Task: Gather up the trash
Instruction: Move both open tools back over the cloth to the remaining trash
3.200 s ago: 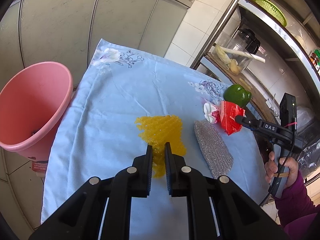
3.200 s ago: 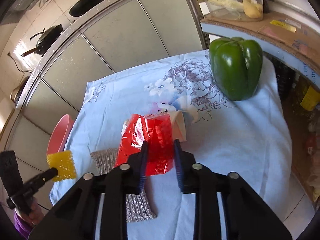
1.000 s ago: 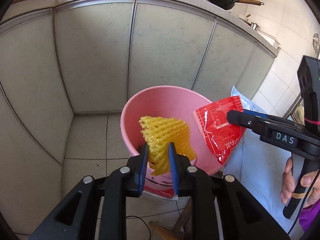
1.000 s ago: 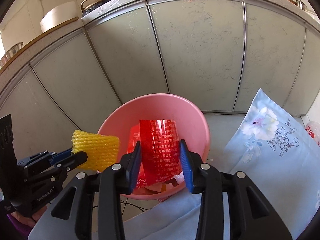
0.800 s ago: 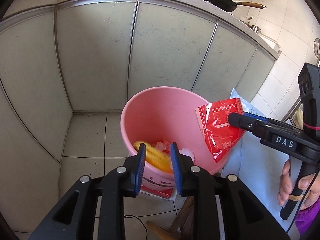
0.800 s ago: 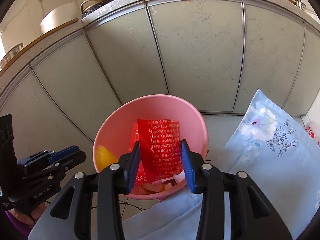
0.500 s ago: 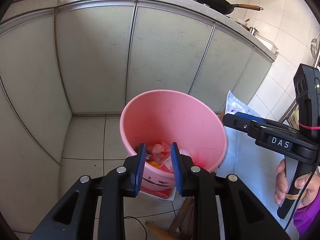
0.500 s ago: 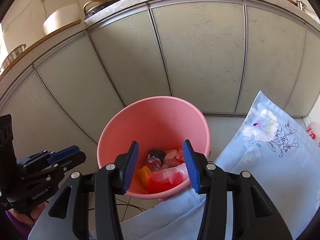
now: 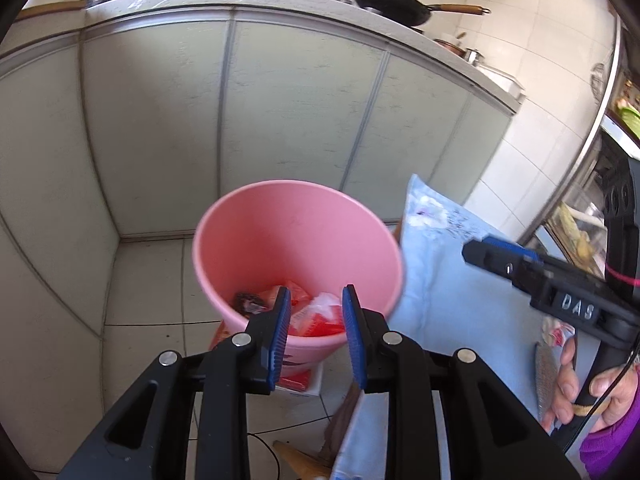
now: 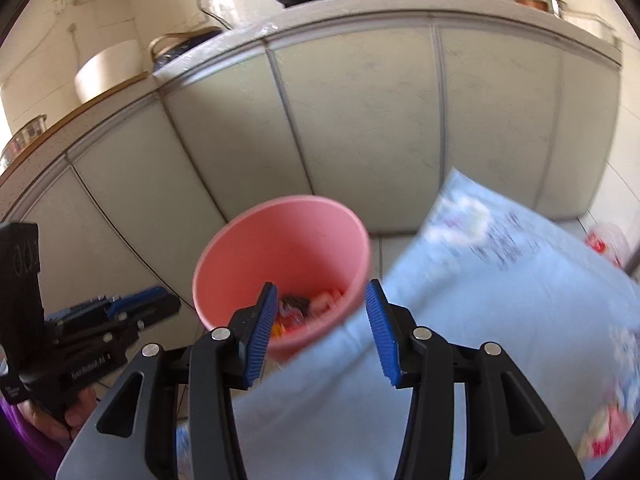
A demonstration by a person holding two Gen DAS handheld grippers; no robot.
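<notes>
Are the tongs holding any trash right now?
No. The left tongs and right tongs are both open and empty; the trash lies in the round pink plastic bucket.

smooth matt plastic for the pink bin [image 9: 298, 240], crinkly glossy red wrappers [image 9: 316, 320] inside. beside the bin, soft pale-blue floral cloth [image 10: 460, 340]. behind the bin, dull mottled cabinet panels [image 9: 296, 112]. above those panels, black metal pan [image 9: 394, 10], wooden handle.

The pink bucket [image 9: 298, 240] stood upright on the floor, just beside the cloth-covered table's [image 9: 448, 300] corner. Red wrappers [image 9: 316, 320], white scraps and a dark lump, perhaps a scourer, lay jumbled at its bottom.
</notes>
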